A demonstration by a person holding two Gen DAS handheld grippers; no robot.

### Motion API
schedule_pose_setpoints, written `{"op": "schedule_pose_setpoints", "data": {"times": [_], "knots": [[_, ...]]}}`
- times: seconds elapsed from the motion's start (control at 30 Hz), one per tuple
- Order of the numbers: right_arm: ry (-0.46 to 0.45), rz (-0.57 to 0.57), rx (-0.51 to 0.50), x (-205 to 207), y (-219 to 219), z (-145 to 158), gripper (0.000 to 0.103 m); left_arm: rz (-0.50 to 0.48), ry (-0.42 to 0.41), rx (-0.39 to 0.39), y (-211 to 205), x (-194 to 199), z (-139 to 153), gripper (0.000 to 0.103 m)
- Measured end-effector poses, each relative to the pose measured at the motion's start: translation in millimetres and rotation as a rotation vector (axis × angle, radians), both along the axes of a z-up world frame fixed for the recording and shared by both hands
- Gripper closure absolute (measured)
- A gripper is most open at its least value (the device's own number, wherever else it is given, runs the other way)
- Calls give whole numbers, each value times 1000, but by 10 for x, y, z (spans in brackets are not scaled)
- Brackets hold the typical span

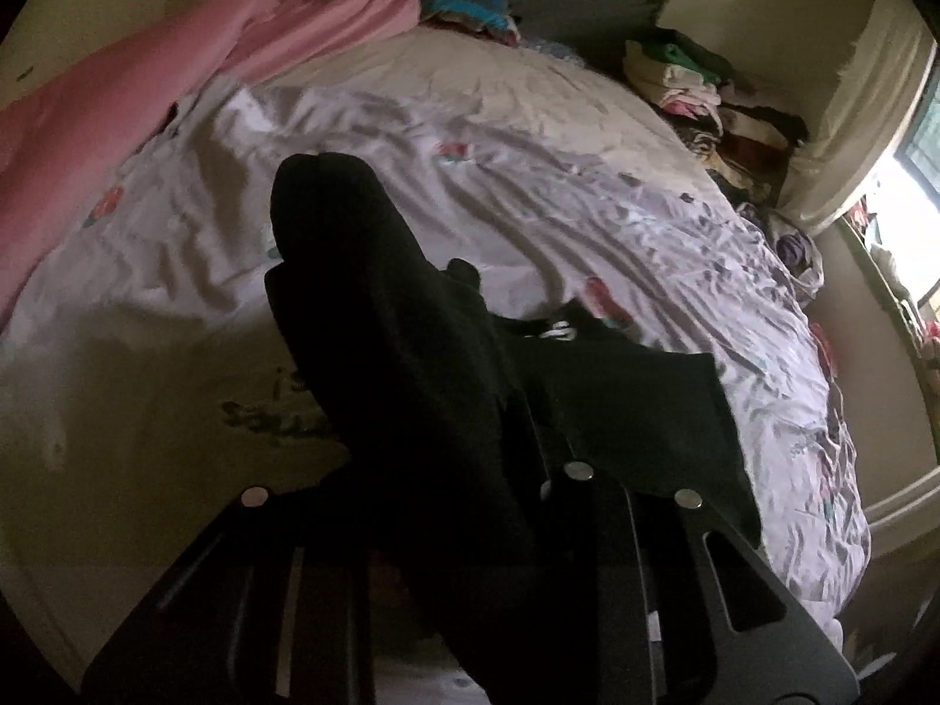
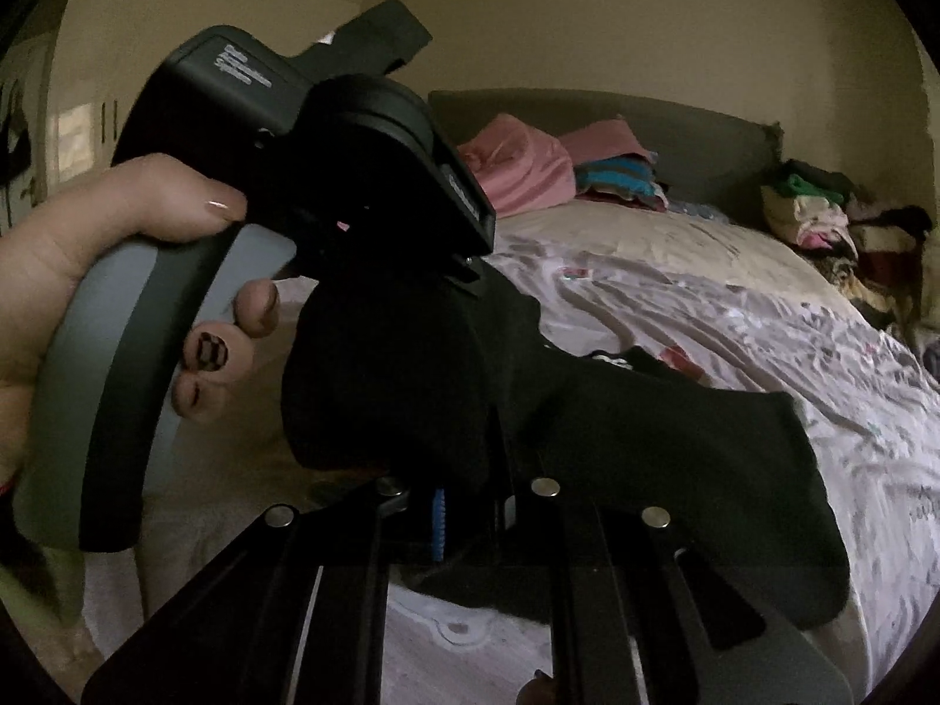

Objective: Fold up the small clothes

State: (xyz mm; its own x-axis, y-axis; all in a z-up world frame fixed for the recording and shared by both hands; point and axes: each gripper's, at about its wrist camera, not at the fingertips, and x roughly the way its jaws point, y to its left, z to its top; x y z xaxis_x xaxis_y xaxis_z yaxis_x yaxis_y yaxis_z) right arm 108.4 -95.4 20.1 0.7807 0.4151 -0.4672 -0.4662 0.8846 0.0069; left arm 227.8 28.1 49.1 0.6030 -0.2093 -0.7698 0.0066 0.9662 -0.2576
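Observation:
A small black garment [image 1: 411,364] hangs in the air over the bed, held between both grippers. In the left wrist view it covers my left gripper [image 1: 464,470], whose jaws are shut on it. In the right wrist view the same black garment [image 2: 646,440] drapes over my right gripper [image 2: 470,487], which is shut on its edge. The left gripper's body [image 2: 352,164], in a person's hand [image 2: 88,270], is close in front of the right one, clamped on the cloth's top. Both sets of fingertips are hidden by the fabric.
The bed [image 1: 529,176] has a crumpled white floral sheet. A pink blanket [image 1: 176,70] lies at the head. Folded clothes [image 1: 470,6] sit by the grey headboard, and a pile of clothes [image 1: 705,94] is stacked at the far right side. A bright window [image 1: 916,176] is right.

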Motion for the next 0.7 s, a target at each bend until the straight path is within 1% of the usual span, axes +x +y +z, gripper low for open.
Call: {"op": "schedule_pose_setpoints", "data": {"times": [0.23,0.4,0.7], "knots": [[1,-45,43,-41,-320,36,94,-39,-19,19,-380,-13,110,86],[12,-77,71,-41,-552,24,94,-64,-16,20,-617,5,115,86],[81,-132,144,27,-983,-114,94,-109,23,38,-1079,89,-25,85]]}}
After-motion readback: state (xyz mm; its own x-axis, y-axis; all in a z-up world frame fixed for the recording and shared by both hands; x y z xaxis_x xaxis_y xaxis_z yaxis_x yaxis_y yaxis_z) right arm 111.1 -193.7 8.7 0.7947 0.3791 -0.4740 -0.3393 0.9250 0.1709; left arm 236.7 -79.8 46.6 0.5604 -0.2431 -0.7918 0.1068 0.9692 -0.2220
